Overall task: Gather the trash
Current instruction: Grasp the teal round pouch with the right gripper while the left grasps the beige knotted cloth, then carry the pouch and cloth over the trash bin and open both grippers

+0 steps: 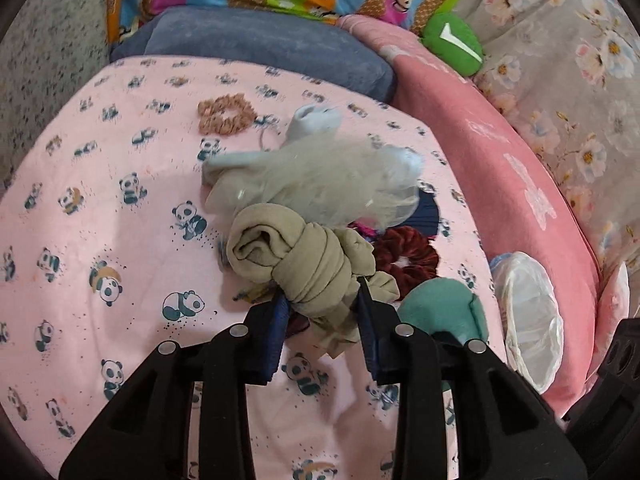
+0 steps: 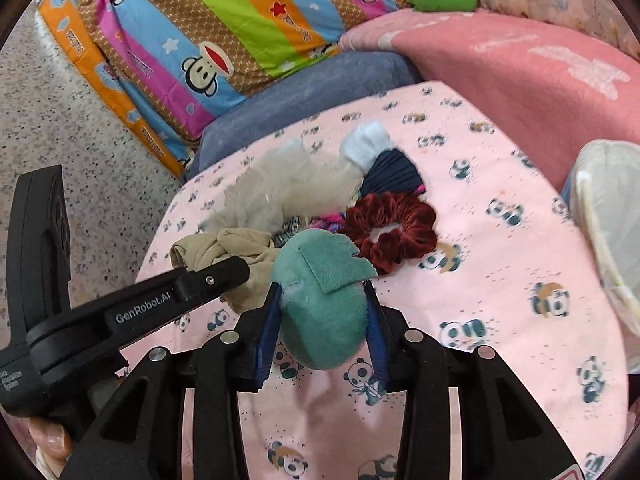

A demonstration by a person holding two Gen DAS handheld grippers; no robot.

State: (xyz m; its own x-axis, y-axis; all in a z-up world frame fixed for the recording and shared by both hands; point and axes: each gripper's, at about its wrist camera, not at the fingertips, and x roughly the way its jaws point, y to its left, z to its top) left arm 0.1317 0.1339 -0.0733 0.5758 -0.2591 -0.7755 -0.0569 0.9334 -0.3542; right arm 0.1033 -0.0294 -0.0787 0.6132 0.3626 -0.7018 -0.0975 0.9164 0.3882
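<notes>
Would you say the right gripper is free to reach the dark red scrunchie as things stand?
Probably not yet. The right gripper is shut on the teal plush, so its jaws are full. The scrunchie lies uncovered just beyond on the panda sheet, so the path itself looks clear once the plush is dropped.

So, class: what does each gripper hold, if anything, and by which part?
The left gripper pinches the knotted beige cloth bundle at its near, lower end. The right gripper clamps the teal plush toy across its round middle.
</notes>
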